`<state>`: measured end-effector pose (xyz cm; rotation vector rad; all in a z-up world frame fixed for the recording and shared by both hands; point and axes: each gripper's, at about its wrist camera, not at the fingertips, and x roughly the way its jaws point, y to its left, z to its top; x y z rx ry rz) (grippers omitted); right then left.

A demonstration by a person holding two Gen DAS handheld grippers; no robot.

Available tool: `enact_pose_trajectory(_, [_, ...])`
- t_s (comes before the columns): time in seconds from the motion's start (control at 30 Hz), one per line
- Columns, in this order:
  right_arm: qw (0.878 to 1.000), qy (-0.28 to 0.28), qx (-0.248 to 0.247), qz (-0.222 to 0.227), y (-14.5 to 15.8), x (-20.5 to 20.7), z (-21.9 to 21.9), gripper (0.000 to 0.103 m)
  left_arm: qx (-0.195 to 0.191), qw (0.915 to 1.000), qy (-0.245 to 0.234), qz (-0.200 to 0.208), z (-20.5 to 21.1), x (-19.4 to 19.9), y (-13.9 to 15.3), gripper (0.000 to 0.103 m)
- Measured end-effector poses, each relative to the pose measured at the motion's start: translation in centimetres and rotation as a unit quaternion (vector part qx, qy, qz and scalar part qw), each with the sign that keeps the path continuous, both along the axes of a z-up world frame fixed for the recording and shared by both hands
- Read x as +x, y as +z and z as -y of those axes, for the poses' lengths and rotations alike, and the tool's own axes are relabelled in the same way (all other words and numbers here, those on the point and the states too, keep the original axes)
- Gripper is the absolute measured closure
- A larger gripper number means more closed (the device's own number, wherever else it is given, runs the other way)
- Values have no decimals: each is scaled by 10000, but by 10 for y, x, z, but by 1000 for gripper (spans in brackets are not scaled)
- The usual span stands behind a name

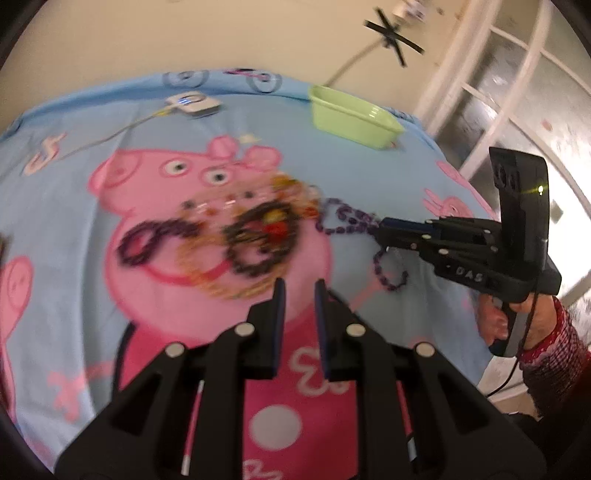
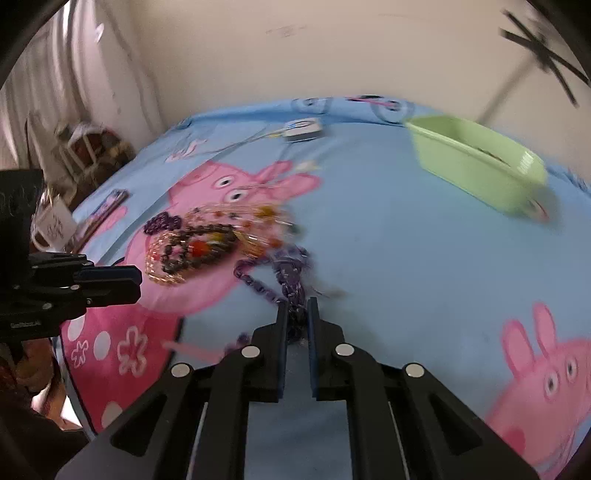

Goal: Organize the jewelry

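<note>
Left wrist view. Cream wall behind; white-framed glazed door [image 1: 517, 92] at right. Surface is a bed under a light-blue cartoon-pig bedsheet [image 1: 66, 221]. Black tape cross [image 1: 393, 35] on the wall, with a cord running down from it. Pale-green rectangular plastic tub [image 1: 351, 116] near the far edge; small white device with a cable [image 1: 192, 103] to its left. Blurred heap of beaded jewelry [image 1: 240, 232] lies on the printed pig's face: dark bead loops, gold chain, red and amber beads. Purple bead necklace [image 1: 351, 221] trails right from the heap, long axis roughly left-right across the frame, its end pinched in the right hand-held gripper [image 1: 380, 227], which comes in from the right; one loop hangs below it. Hand in a red knit sleeve [image 1: 517, 325] on its grip. Left hand-held gripper [image 1: 300, 291] in the foreground, jaws only narrowly apart, nothing between them, above the sheet just short of the heap.

Right wrist view. Same wall, sheet [image 2: 388, 240], tub [image 2: 476, 166] far right, white device [image 2: 303, 129]; clutter [image 2: 88, 147] in the far left corner. Right hand-held gripper [image 2: 297, 308] closed on the purple necklace [image 2: 288, 273], strand running from the jaws away toward the heap [image 2: 199, 243]. Left hand-held gripper [image 2: 138, 282] enters from the left edge, pointing right toward the heap, not touching it.
</note>
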<state>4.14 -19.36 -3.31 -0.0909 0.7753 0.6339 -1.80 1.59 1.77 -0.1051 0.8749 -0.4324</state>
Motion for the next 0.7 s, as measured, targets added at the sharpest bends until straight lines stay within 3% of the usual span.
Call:
enact_pose_trajectory(0.07, [9996, -105, 233, -132, -1, -5, 18, 103, 103, 9998, -195, 7, 16, 5, 1, 87])
enact_pose_trajectory(0.13, [9990, -305, 298, -111, -1, -13, 31, 103, 277, 9987, -435, 24, 38, 13, 1, 60])
enact_pose_trajectory(0.2, [9982, -496, 345, -58, -2, -18, 44, 103, 504, 9969, -598, 123, 60, 19, 2, 48])
enact_pose_trajectory(0.33, [9959, -845, 294, 102, -3, -26, 66, 103, 925, 9899, -1046, 261, 103, 40, 1, 45])
enact_pose_trajectory(0.4, [9948, -958, 319, 127, -4, -27, 74, 103, 1008, 9874, -1213, 81, 120, 50, -5, 43])
enact_pose_trajectory(0.47, [9938, -1030, 396, 124, -4, -25, 81, 103, 907, 9844, -1506, -21, 135, 52, -9, 39])
enact_pose_trajectory(0.53, [9929, -1074, 505, 118, -2, -24, 86, 103, 1122, 9790, -1693, 172, 149, 50, -12, 29])
enact_pose_trajectory(0.6, [9918, -1055, 717, 121, 4, -23, 91, 103, 1445, 9721, -1794, 441, 162, 48, -18, 29])
enact_pose_trajectory(0.67, [9900, -992, 980, 222, 19, -23, 95, 103, 1393, 9719, -1852, 414, 167, 54, -17, 30])
enact_pose_trajectory(0.7, [9891, -976, 1062, 280, 25, -25, 96, 103, 1344, 9724, -1868, 388, 169, 57, -17, 39])
